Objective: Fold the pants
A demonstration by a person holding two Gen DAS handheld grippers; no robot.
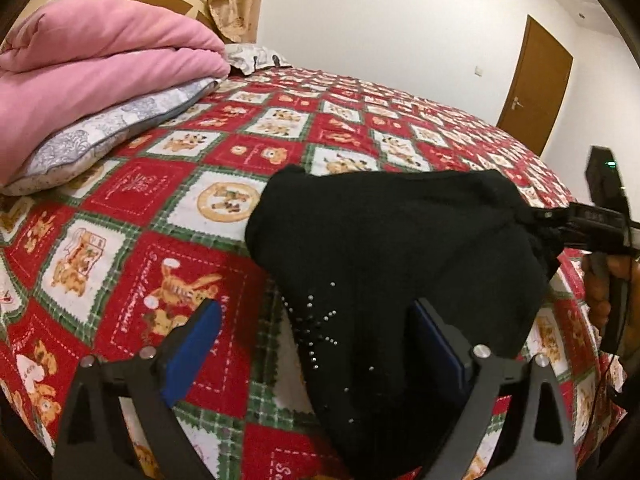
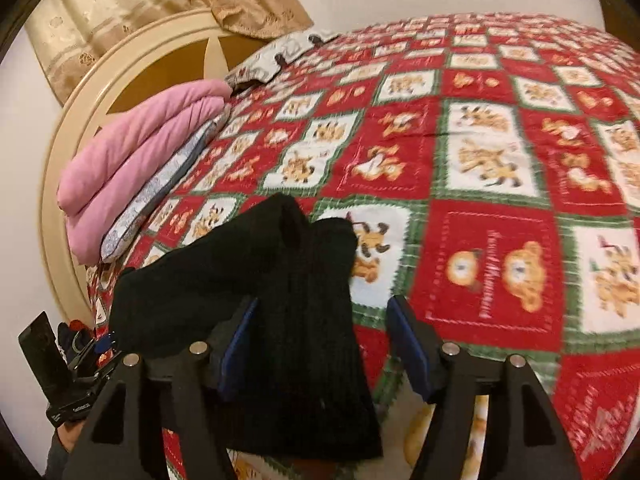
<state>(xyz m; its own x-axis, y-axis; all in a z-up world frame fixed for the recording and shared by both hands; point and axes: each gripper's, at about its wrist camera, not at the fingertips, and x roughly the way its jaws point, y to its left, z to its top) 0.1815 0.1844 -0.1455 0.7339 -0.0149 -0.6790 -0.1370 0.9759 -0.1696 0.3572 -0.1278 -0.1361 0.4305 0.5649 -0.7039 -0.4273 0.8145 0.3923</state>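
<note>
Because both grippers stand wide apart and grip nothing, the black pants (image 1: 400, 248) lie bunched on the near edge of the bedspread (image 1: 120, 208), draped between the left gripper (image 1: 316, 344) and right gripper (image 2: 324, 340) fingers for regrasping.

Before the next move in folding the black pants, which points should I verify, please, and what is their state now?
1. Black pants lie on the quilt: ok.
2. Pants spread flat: not ok, they are bunched.
3. Left gripper clamped on cloth: not ok, jaws open with cloth between them.
4. Right gripper clamped on cloth: not ok, open around the cloth.
5. Pink blanket apart from the pants: ok.
6. Which end each gripper is at, waistband or hem: cannot tell.
</note>
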